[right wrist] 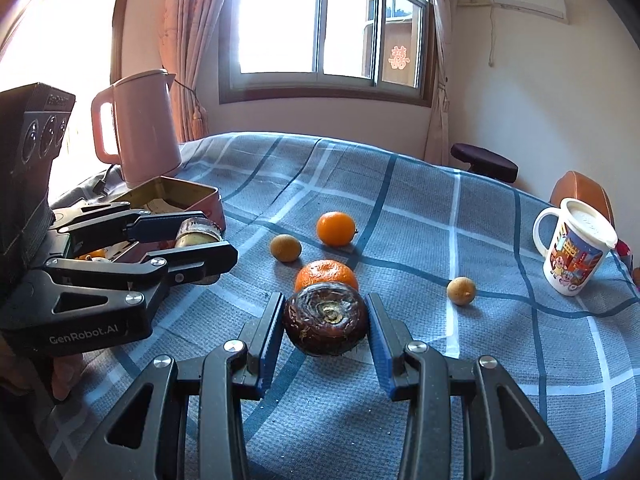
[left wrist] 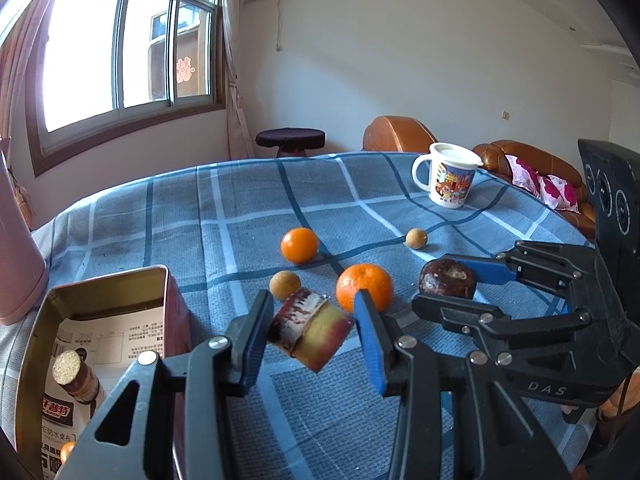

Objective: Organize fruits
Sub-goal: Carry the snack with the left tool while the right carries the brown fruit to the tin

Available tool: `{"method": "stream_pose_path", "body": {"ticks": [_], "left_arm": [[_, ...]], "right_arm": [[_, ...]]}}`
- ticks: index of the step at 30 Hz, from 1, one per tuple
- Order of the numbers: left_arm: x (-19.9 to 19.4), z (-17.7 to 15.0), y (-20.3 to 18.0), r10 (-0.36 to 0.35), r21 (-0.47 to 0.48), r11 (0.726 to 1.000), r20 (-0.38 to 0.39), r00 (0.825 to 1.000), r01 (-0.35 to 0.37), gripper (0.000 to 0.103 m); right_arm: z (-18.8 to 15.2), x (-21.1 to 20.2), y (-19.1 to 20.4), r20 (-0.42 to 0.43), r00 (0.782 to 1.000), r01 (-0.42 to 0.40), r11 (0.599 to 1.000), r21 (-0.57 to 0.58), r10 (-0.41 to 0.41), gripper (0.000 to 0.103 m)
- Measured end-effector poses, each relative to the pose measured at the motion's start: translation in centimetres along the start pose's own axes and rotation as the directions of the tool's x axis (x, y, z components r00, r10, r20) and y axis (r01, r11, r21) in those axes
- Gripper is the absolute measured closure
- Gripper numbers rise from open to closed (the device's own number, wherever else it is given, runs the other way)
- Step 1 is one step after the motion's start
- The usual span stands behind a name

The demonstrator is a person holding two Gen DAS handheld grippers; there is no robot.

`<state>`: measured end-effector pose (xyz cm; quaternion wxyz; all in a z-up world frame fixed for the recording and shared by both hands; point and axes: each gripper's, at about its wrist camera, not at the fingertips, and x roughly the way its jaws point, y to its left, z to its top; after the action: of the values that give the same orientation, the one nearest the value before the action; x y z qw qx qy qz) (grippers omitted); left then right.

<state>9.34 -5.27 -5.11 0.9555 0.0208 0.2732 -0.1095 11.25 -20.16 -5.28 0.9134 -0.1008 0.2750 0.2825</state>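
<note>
My left gripper (left wrist: 313,309) is shut on a short piece of sugarcane (left wrist: 310,330) with purple skin and a yellow cut face, held tilted above the cloth, just right of the open tin box (left wrist: 168,300). My right gripper (right wrist: 325,305) is shut on a dark, wrinkled water chestnut (right wrist: 326,320), held above the cloth. Both oranges (left wrist: 299,244) (left wrist: 364,287) and both small brown longans (left wrist: 285,285) (left wrist: 416,238) lie loose on the blue checked tablecloth (left wrist: 248,208). Inside the tin lie another sugarcane piece (left wrist: 76,372) and a small orange fruit (left wrist: 68,450).
A pink kettle (right wrist: 136,124) stands behind the tin (right wrist: 180,196) at the table's left. At the far right edge is a lidded cartoon mug (right wrist: 576,252). Beyond the table are a dark stool (left wrist: 290,138) and a brown sofa (left wrist: 520,160).
</note>
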Motion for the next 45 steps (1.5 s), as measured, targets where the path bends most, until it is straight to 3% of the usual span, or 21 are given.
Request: {"method": "stream_pose_path", "body": {"ticks": [45], "left_arm": [[-2.7,-0.2,-0.8,0.054,0.038,0.997,0.145,0.988,-0.061,0.059]], "right_arm": [[-0.7,-3.4,0.0,0.185,0.982,0.020,1.000,0.006,-0.020,0.061]]}}
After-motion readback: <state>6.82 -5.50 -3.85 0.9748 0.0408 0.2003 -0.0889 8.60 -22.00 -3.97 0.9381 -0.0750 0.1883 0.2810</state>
